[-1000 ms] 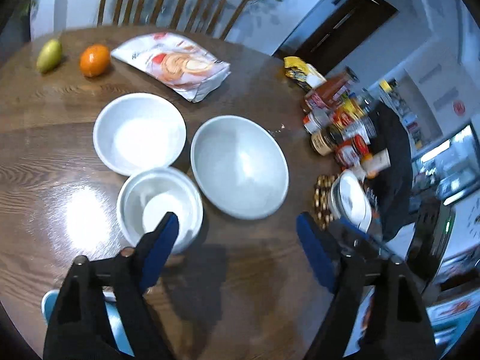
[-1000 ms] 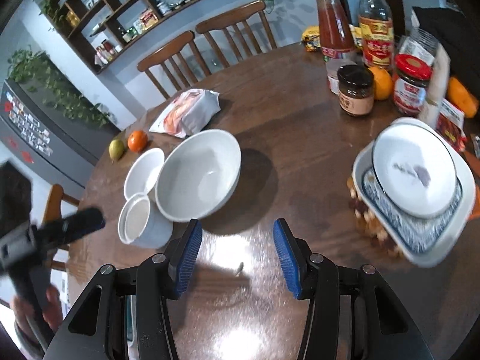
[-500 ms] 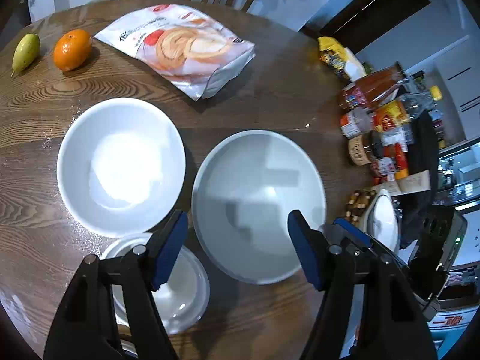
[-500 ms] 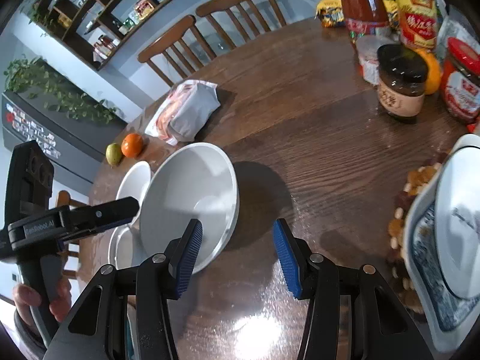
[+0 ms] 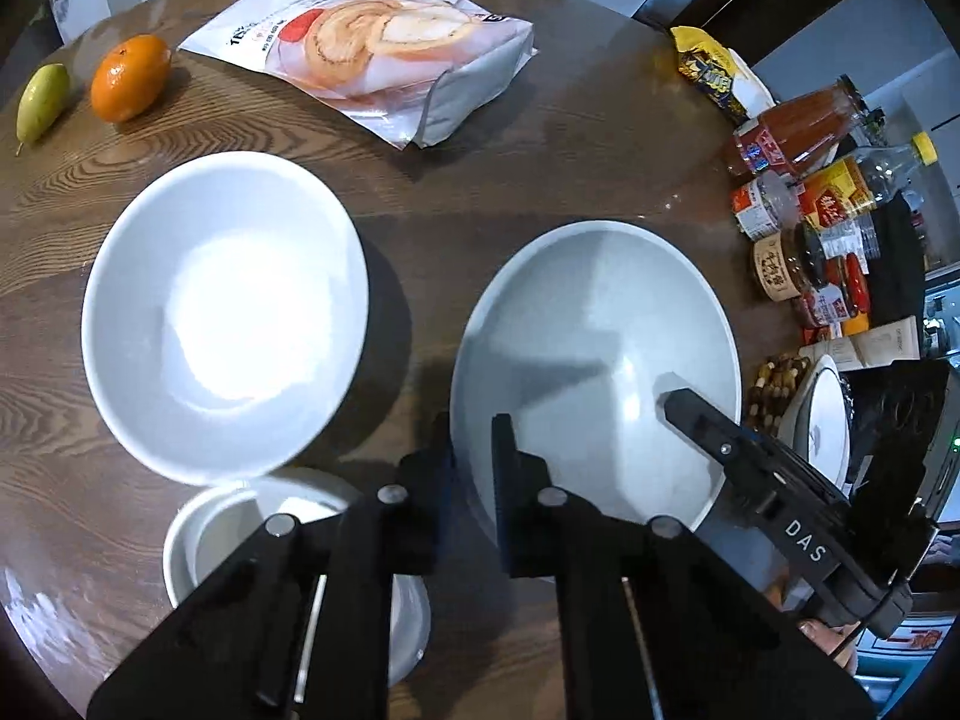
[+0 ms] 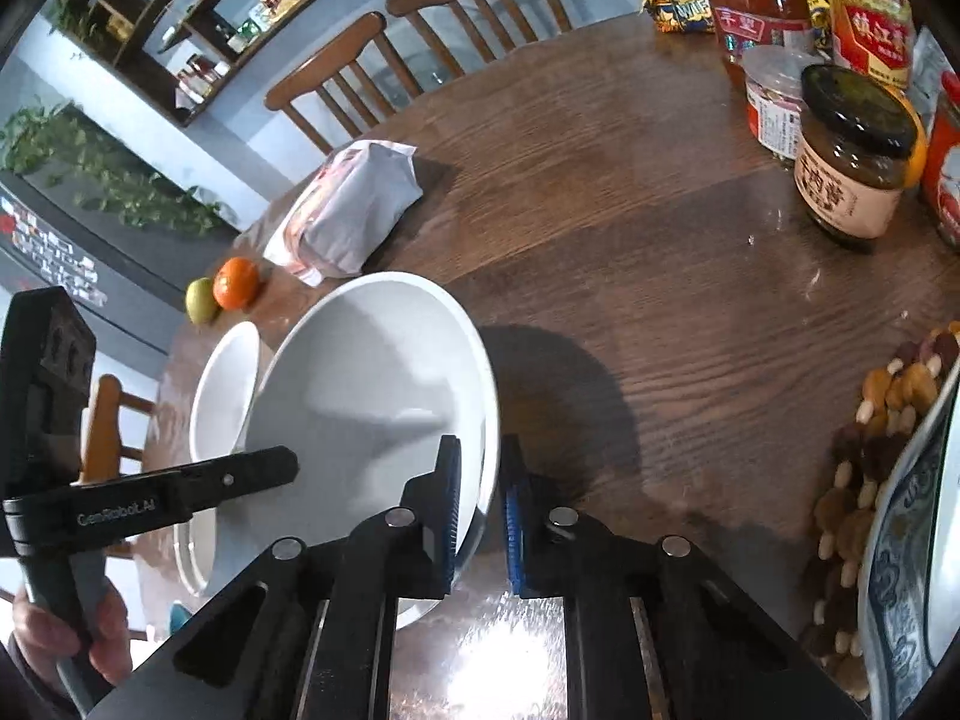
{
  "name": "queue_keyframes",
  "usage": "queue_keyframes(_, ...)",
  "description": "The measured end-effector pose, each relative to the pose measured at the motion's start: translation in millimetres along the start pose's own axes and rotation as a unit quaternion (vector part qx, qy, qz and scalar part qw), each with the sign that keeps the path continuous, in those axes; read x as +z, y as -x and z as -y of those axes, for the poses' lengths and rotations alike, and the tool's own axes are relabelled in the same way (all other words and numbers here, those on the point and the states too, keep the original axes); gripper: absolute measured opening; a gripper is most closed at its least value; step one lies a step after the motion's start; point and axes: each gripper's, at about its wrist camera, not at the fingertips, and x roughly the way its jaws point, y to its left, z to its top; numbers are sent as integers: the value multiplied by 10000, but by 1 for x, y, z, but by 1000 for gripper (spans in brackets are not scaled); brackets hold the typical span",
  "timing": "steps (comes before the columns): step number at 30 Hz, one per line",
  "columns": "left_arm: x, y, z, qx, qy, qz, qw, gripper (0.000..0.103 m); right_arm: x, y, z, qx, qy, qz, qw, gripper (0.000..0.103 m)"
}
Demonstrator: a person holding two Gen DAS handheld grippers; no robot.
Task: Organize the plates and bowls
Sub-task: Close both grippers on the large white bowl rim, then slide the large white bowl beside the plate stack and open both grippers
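Both tongs, left (image 5: 471,465) "GenRobot.AI", right (image 6: 480,504) "DAS", pinching big bowl (image 5: 594,360) rim.

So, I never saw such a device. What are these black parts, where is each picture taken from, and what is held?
There is no robot. A person holds a gripper in each hand, each with a camera looking along its two fingers. One picture is from the left gripper, the other from the right gripper. Both are shut on the rim of the large white bowl. On the wooden table also stand a medium bowl, a small bowl, a snack bag, an orange and jars.
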Motion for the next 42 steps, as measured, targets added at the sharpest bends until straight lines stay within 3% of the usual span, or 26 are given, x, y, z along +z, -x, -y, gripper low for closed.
queue_keyframes(7,-44,32,25,122,-404,366,9984,8,-29,46,-7,7,86,173,9998,14)
queue_keyframes(13,-99,48,34,190,-660,514,9963,10,-69,67,-10,8,87,-22,10000,14)
queue_keyframes(20,-137,45,20,252,-703,365,9965,12,-112,59,-20,-105,104,-523,9985,14)
queue_keyframes(31,-158,34,-9,302,-449,114,9985,13,-132,47,-44,-302,306,-671,9968,14)
queue_keyframes(35,-158,36,-6,368,-612,293,9970,34,-132,46,-46,-430,223,-530,9974,15)
queue_keyframes(38,-159,47,-11,384,-622,522,9960,50,-130,56,-46,-559,175,-291,9979,28)
queue_keyframes(40,-160,58,-15,394,-639,696,9948,54,-130,69,-47,-621,177,-70,9979,39)
queue_keyframes(42,-162,69,-17,487,-709,881,9924,65,-131,79,-51,-656,230,82,9975,41)
